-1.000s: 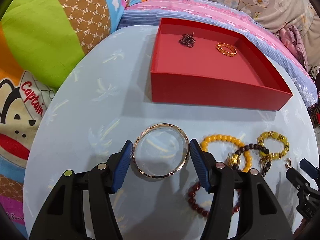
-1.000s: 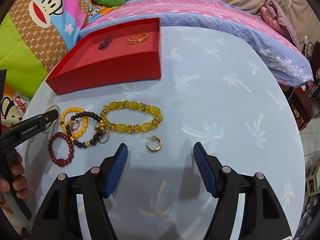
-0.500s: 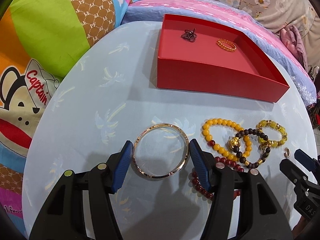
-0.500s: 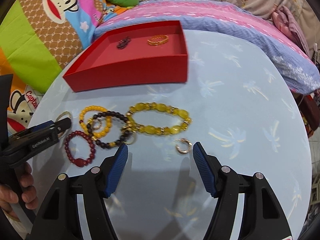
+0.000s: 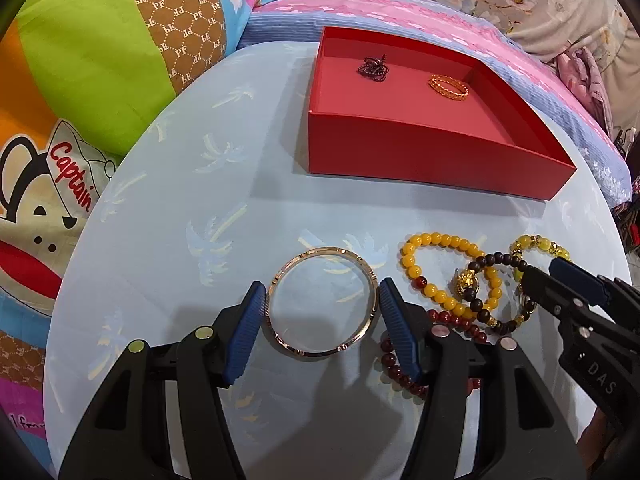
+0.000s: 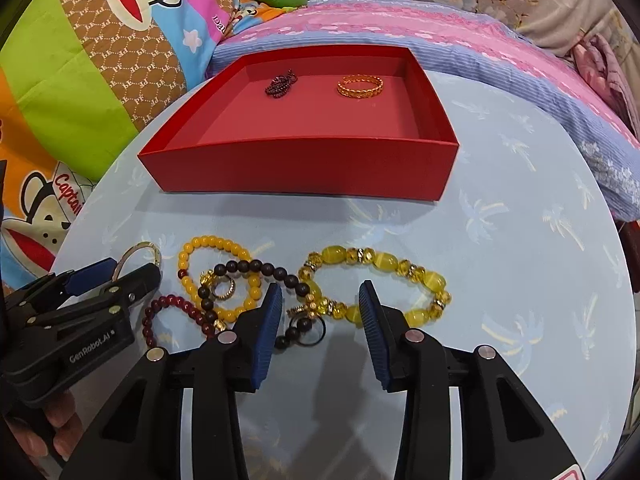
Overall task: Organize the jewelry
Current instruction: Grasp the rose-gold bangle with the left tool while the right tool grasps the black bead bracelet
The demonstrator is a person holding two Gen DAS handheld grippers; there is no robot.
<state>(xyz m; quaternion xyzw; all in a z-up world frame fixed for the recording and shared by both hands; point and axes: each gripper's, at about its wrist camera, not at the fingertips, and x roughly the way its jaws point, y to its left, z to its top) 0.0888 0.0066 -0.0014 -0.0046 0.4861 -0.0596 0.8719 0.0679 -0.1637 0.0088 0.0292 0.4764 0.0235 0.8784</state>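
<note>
The left gripper [image 5: 322, 316] holds a thin metal bangle [image 5: 322, 302] flat between its half-spread jaws. The right gripper [image 6: 320, 316], jaws closing, straddles the near end of the yellow bracelet [image 6: 376, 280], pads not yet touching. Both lie on the table [image 6: 500, 280], the red box [image 6: 304, 172] directly beyond.

The scene was brightly and evenly lit from overhead, colours vivid. Soft shadows fell on the counter [image 5: 168, 240] beneath each hand-held gripper and along the near wall of the red box [image 6: 304, 168]. Both views were sharp at centre, with strong fisheye bending and dark corners at the edges.
</note>
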